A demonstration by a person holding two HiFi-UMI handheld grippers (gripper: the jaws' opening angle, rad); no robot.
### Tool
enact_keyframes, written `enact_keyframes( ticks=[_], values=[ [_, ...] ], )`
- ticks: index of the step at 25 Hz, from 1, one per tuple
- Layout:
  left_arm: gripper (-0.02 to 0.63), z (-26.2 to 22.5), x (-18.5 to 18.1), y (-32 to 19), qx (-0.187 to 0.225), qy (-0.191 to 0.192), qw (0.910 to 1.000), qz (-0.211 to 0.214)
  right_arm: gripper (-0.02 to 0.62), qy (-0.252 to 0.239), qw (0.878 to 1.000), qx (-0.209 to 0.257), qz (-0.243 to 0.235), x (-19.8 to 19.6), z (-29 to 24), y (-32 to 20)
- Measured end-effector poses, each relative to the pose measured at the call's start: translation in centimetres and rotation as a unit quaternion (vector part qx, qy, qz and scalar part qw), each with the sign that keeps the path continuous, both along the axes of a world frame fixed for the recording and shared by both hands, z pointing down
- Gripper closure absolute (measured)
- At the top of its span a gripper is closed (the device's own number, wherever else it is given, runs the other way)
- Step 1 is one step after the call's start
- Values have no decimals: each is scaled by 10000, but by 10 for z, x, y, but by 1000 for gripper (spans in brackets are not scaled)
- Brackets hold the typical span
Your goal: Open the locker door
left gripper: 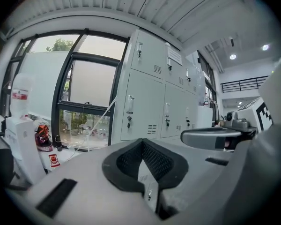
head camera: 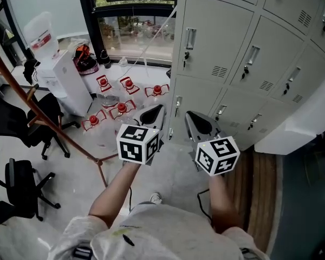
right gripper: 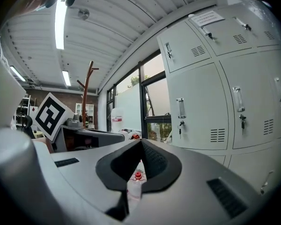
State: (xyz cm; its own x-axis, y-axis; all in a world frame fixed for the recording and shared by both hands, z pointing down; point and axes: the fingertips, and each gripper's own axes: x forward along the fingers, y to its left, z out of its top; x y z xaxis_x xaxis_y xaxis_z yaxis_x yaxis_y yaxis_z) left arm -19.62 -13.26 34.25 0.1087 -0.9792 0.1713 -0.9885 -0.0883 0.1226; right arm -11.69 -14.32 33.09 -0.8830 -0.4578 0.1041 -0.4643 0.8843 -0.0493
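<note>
A bank of grey lockers point(head camera: 233, 42) fills the upper right of the head view, every door closed. Each door has a metal handle point(head camera: 190, 38) with a key lock under it. My left gripper point(head camera: 160, 109) and right gripper point(head camera: 188, 116) are held side by side in front of the lowest row of doors, a little short of them, touching nothing. In the left gripper view the left gripper point(left gripper: 143, 141) has its jaws together and empty, with the lockers point(left gripper: 145, 102) ahead. The right gripper point(right gripper: 141, 142) is shut on nothing, and a closed door point(right gripper: 199, 107) stands to its right.
Several water jugs with red caps point(head camera: 121, 108) lie on the floor left of the lockers, by a white water dispenser point(head camera: 65, 80). A wooden coat stand point(head camera: 43, 118) and black office chairs point(head camera: 21, 188) stand further left. A white machine point(head camera: 306, 121) juts out at the right.
</note>
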Motion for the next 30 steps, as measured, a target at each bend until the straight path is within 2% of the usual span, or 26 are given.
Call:
enact_keyframes(
  ticks=[10, 21, 30],
  values=[
    [601, 4, -42, -21, 7, 56, 9997, 252, 598, 83, 9998, 63, 148, -48, -3, -21],
    [601, 4, -60, -51, 71, -15, 9996, 286, 598, -140, 9993, 221, 275, -63, -16, -63],
    [601, -3, -71, -110, 165, -120, 9992, 342, 598, -269, 9981, 440, 329, -79, -29, -124]
  ],
)
